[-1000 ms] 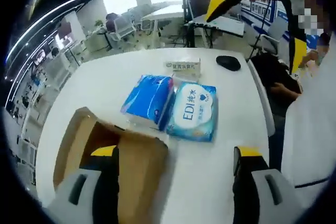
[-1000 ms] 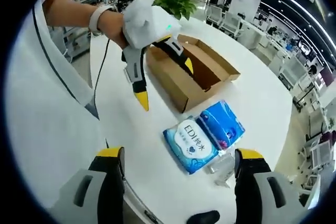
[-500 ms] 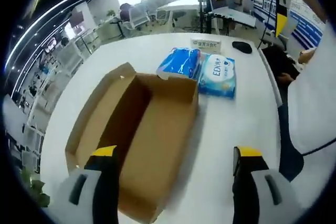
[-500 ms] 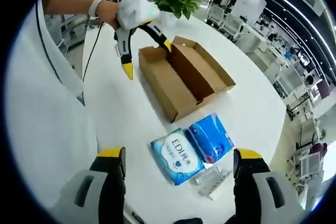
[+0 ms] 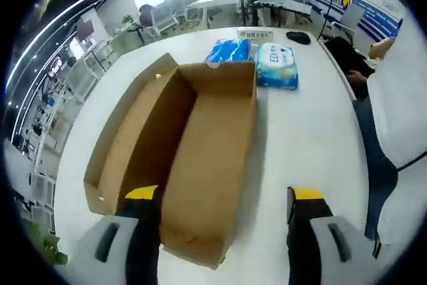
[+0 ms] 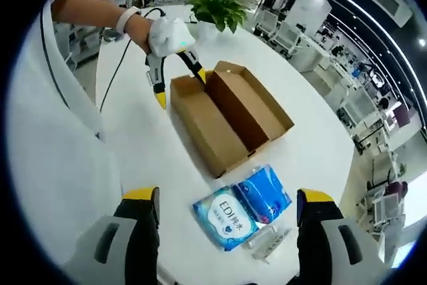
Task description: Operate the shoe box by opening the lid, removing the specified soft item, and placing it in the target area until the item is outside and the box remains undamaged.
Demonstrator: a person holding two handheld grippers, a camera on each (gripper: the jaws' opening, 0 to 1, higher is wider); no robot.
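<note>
brown cardboard shoe box (image 5: pixel 193 158) open on white counter (image 5: pixel 307 145), light, thin walls crush easily | 2 soft blue wipe packs (image 6: pixel 243 206) outside, squashy, slippery film: pinch mid-body | my left fingers (image 5: pixel 223 208) and right fingers (image 6: pixel 225 211) wide apart, empty

On a white round table in an open-plan office, a light-blue and white soft plastic pack of wipes (image 6: pixel 227 217) carries the large white letters "EDI" across its oval label, legible in the right gripper view; the smaller characters beside them cannot be made out. The same pack (image 5: pixel 276 75), seen from the left gripper view, shows that lettering only as a blur. Next to it, the darker blue soft plastic pack (image 6: pixel 264 193) bears printing too small to read. A small white card sign (image 5: pixel 255 33) standing behind the packs has a line of dark characters, illegible. The open brown cardboard shoe box (image 5: pixel 183 151) shows no readable marking.
</note>
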